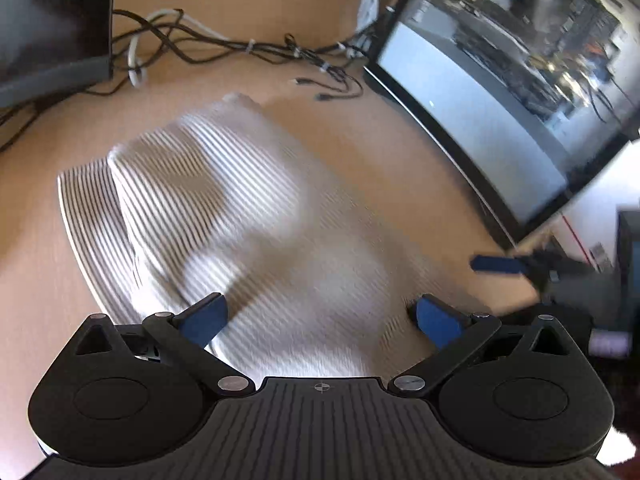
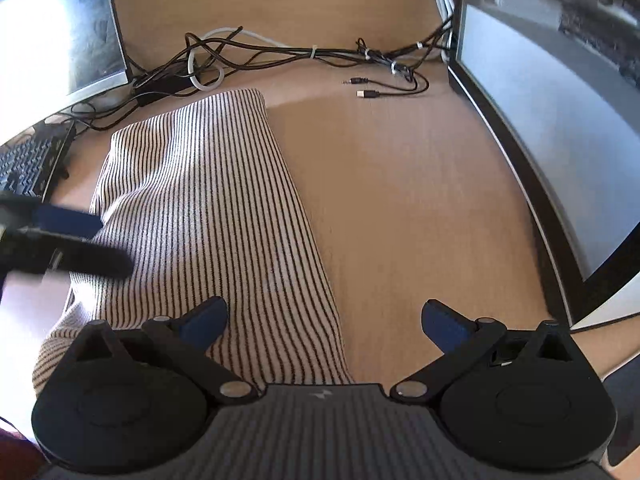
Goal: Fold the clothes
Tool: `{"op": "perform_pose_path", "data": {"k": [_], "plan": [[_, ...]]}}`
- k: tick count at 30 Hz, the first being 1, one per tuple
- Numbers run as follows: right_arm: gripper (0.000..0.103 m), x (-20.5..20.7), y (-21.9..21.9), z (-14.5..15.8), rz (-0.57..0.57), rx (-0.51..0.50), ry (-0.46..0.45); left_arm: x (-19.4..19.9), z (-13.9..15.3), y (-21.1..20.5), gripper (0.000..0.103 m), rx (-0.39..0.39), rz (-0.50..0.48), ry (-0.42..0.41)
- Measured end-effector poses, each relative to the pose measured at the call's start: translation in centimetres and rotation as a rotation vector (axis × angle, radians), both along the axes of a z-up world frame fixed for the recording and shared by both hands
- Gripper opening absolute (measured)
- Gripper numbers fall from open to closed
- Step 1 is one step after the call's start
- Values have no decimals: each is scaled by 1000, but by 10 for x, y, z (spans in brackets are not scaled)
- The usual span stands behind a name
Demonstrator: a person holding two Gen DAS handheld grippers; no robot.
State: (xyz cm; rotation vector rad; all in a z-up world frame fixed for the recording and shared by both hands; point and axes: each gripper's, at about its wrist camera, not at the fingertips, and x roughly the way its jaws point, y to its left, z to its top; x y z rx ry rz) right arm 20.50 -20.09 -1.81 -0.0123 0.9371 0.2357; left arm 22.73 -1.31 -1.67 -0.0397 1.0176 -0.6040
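Striped white-and-dark knit, the garment (image 2: 208, 216) lies on the wooden table (image 2: 400, 200) as a long band with layers doubled over one another, its far end near the cable tangle (image 2: 280, 52) and flanked by two monitors (image 2: 560, 120). I hold the left gripper (image 1: 320, 320) over the cloth with its blue fingers (image 1: 206, 318) spread apart and nothing between them; the right gripper (image 2: 324, 322) likewise has its fingers apart, one over the cloth's right edge, the other over bare table. Whether this band is a midway fold or a finished one, I cannot judge. Risks as I read them: the upper layer looks humped and loose, so a pinch might catch only one layer and drag the stack askew; a sweep toward the far end could snag the loose plugs (image 2: 366, 88).
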Motion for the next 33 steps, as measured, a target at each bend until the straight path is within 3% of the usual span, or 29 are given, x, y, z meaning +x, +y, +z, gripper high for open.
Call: {"op": "perform_pose_path", "data": {"k": [9, 29, 33], "plan": [[103, 4, -7, -5, -27, 68, 46, -5, -10, 4, 103, 51, -2, -4], [103, -26, 26, 1, -39, -53, -61, 7, -21, 6, 103, 61, -12, 22], [103, -28, 25, 1, -18, 15, -16, 7, -20, 12, 103, 72, -5, 13]]}}
